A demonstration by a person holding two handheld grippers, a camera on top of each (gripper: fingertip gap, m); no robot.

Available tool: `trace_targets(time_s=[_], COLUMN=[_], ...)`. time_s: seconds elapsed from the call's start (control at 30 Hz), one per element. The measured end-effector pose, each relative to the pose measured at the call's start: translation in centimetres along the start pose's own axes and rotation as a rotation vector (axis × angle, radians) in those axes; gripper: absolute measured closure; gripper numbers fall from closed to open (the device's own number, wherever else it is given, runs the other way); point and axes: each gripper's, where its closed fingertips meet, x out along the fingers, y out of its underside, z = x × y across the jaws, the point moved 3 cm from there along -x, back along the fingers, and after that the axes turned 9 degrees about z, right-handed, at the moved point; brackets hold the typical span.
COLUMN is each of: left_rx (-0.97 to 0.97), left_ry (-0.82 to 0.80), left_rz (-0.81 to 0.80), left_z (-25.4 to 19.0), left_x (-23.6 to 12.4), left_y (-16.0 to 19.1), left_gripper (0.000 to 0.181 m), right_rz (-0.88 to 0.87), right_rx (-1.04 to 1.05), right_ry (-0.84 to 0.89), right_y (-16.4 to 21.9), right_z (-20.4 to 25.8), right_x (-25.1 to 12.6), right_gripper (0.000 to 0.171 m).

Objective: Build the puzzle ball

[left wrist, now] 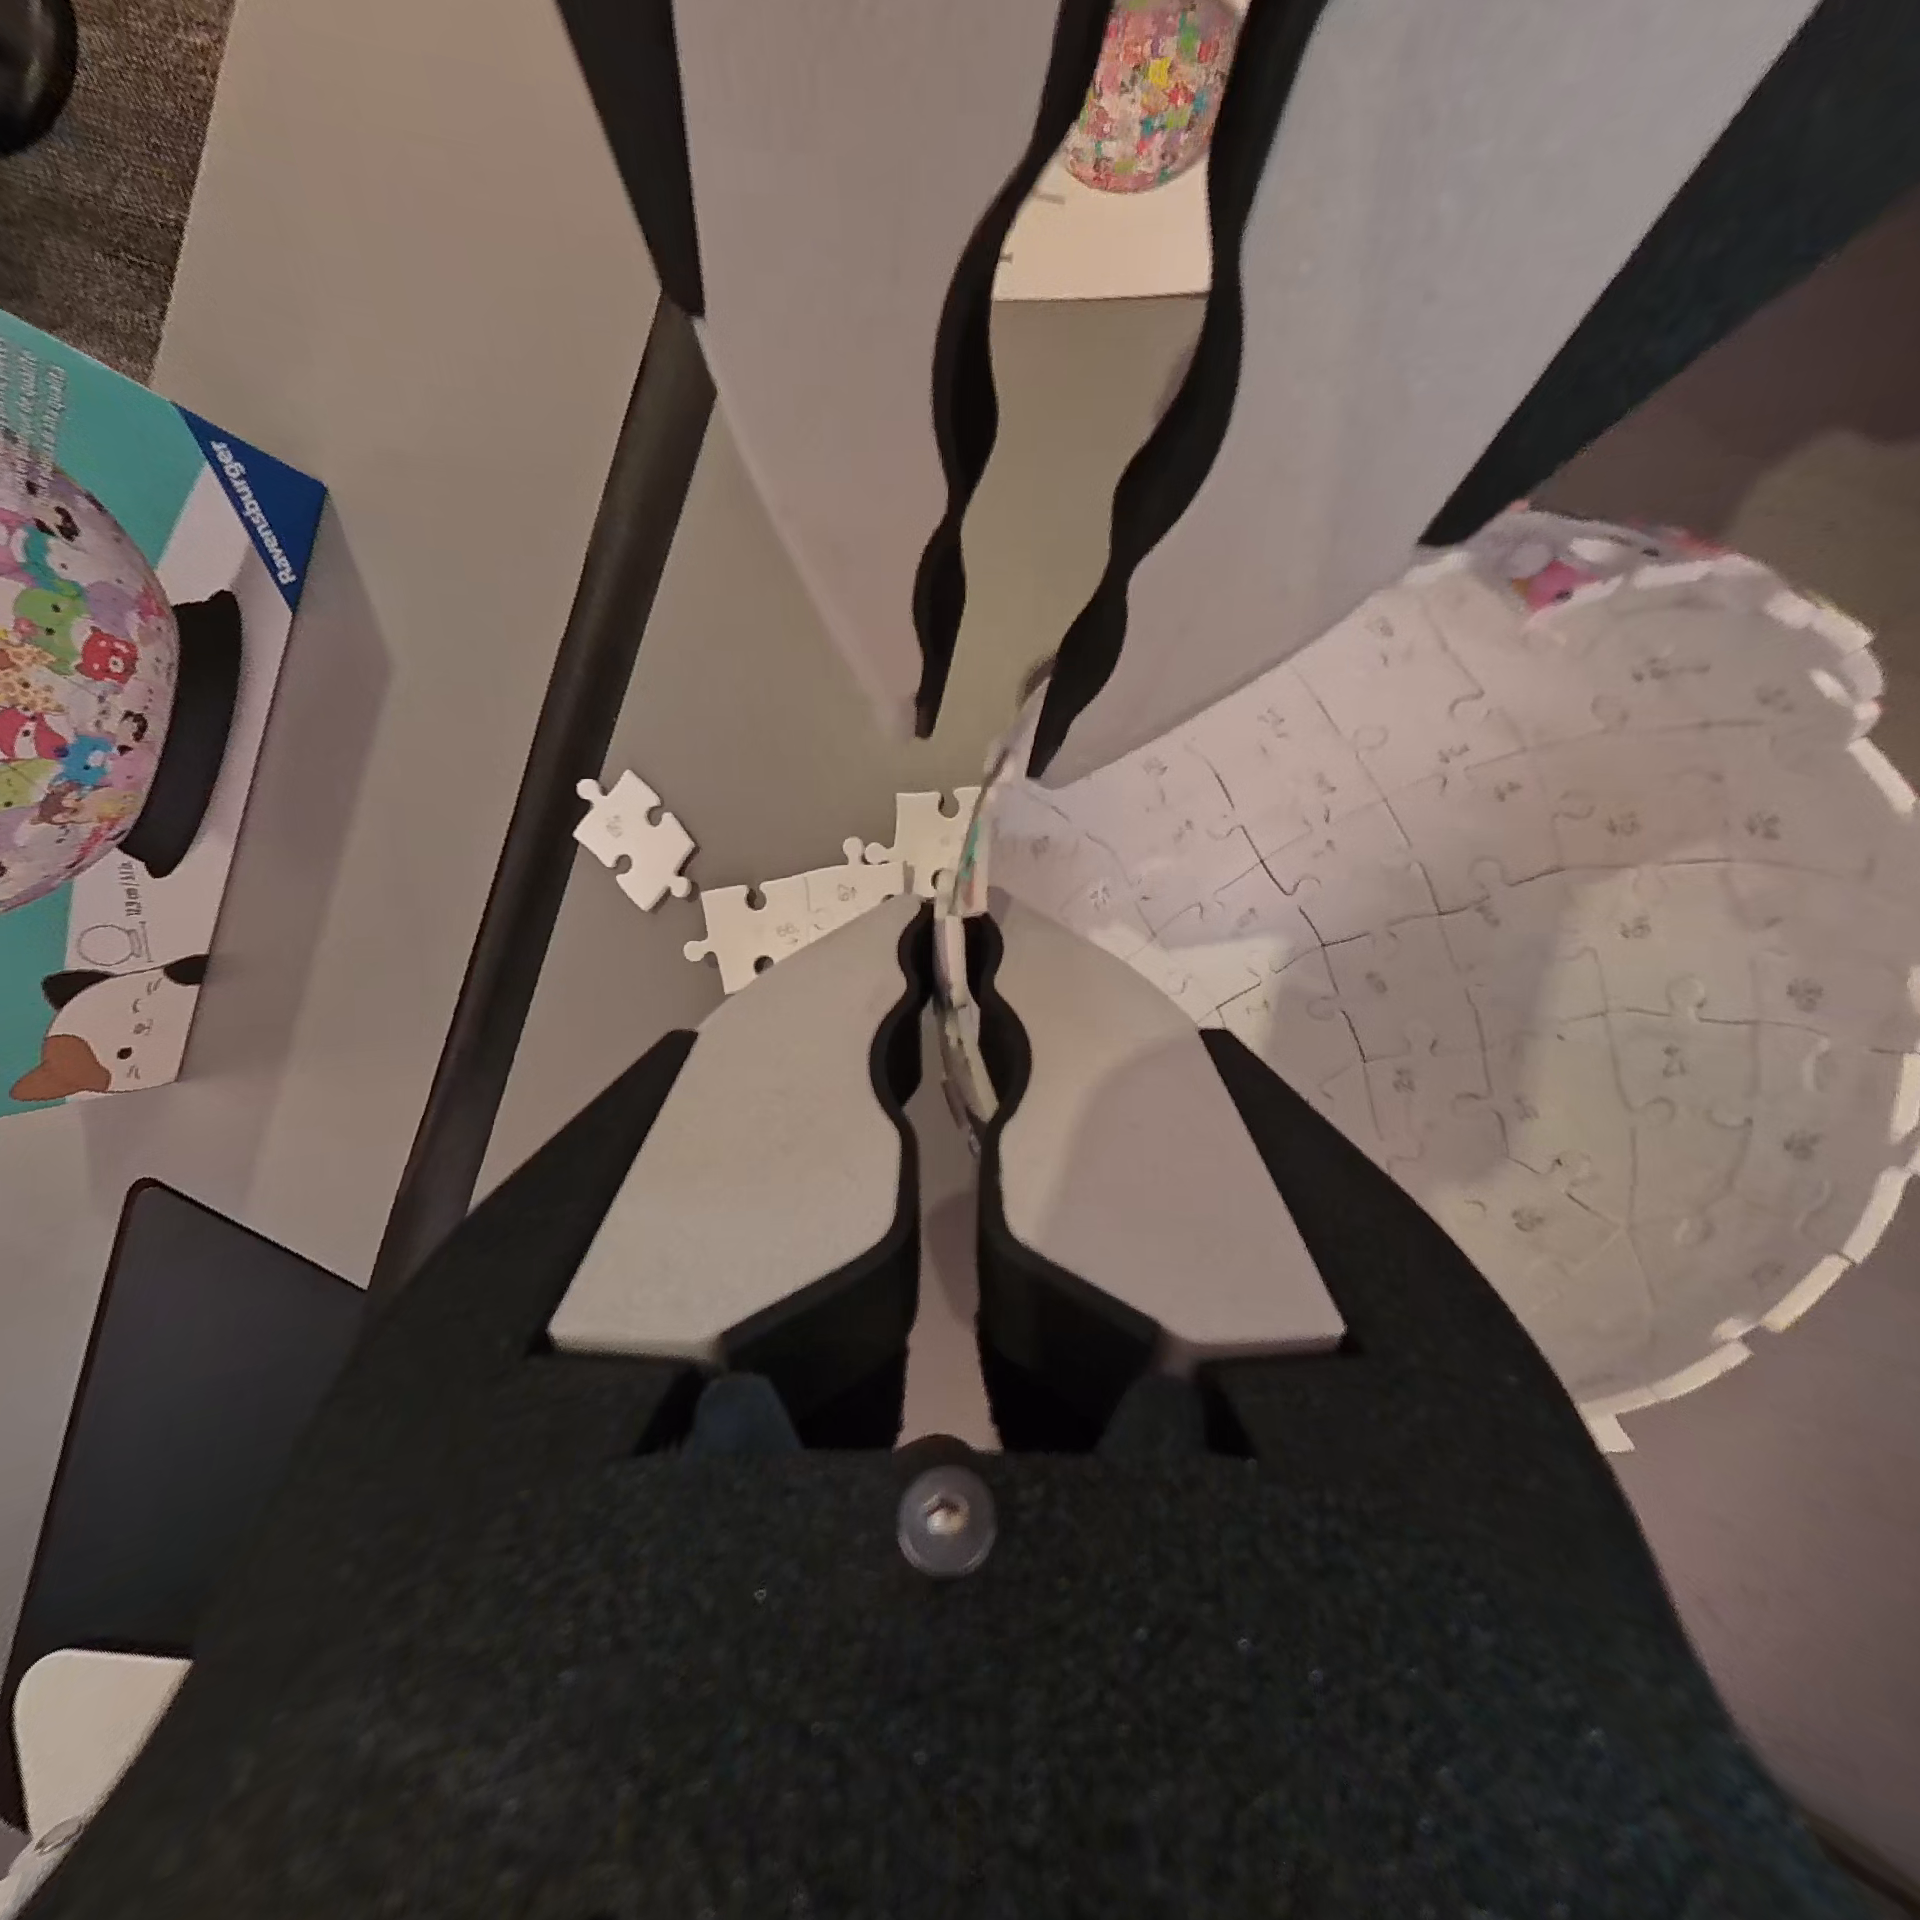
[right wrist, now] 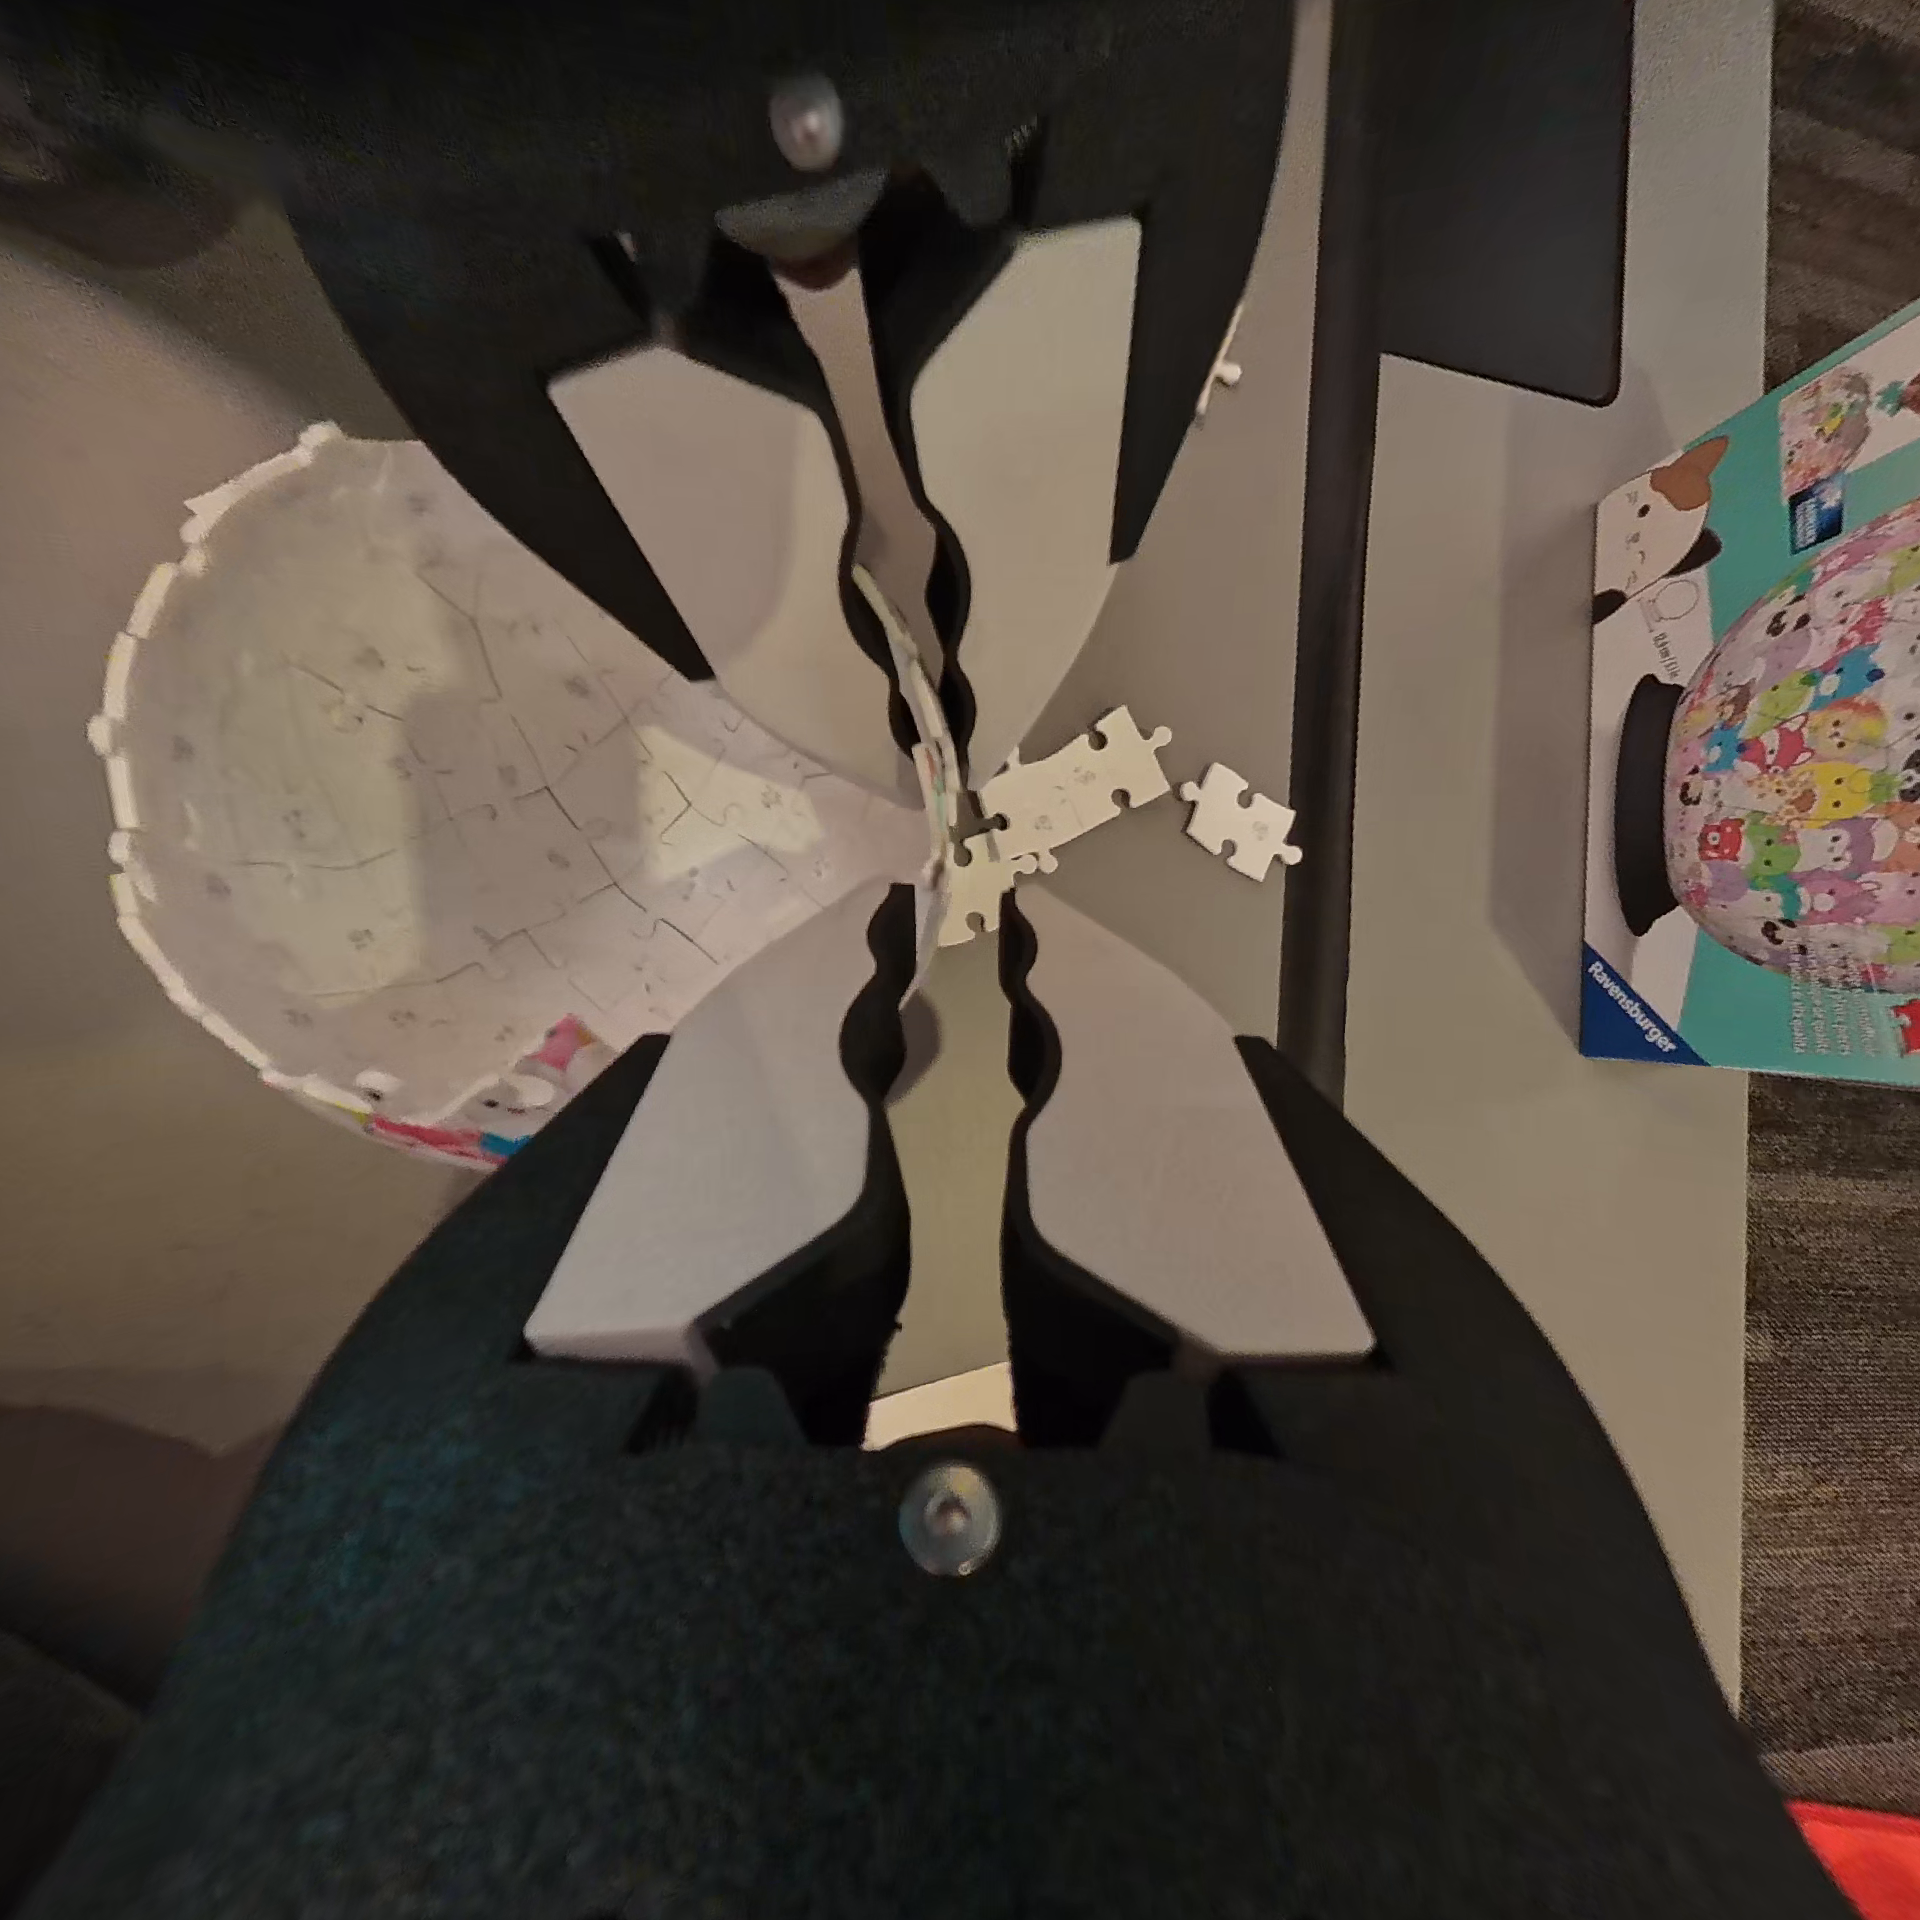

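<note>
Loose pieces (left wrist: pixel 635 840) and half-built ball (left wrist: pixel 1558 987) crowd both tools' tips; table (left wrist: pixel 416 260) beyond lies open.

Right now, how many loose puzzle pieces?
5: one flat white cardboard piece alone, two joined, one at the white bowl's rim, one half-hidden behind the left claw. More may hide.

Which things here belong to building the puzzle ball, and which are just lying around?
Part of the job:
white half-built puzzle ball shell
loose white puzzle pieces
left gripper, gripping the shell's rim
right gripper

Lying about:
teal cardboard puzzle box
flat black panel
</note>
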Motion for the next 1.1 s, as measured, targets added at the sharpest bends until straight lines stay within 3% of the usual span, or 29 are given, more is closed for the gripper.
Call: trace_targets(time_s=[0.13, 0.27, 0.83, 1.1], left_rx=[-0.002, -0.003, -0.025, 0.008], left_ry=[0.0, -0.005, -0.015, -0.066], left_rz=[-0.021, -0.027, -0.081, -0.029], left_z=[0.0, 0.0, -0.4, 0.0], left_x=[-0.2, -0.2, -2.4, -1.0], left_y=[0.0, 0.1, 1.1, 1.0], left_gripper=[0.177, 0.176, 0.16, 0.16], right_rz=[0.001, 0.005, 0.038, 0.029], right_rx=[0.017, 0.011, -0.009, 0.004], right_ry=[-0.029, -0.051, 0.022, 0.037], right_y=[0.3, 0.3, 0.0, -0.1], right_z=[-0.1, 0.1, -0.1, -0.3], right_x=[0.5, 0.9, 0.8, 0.8], right_gripper=[0.157, 0.168, 0.169, 0.169])
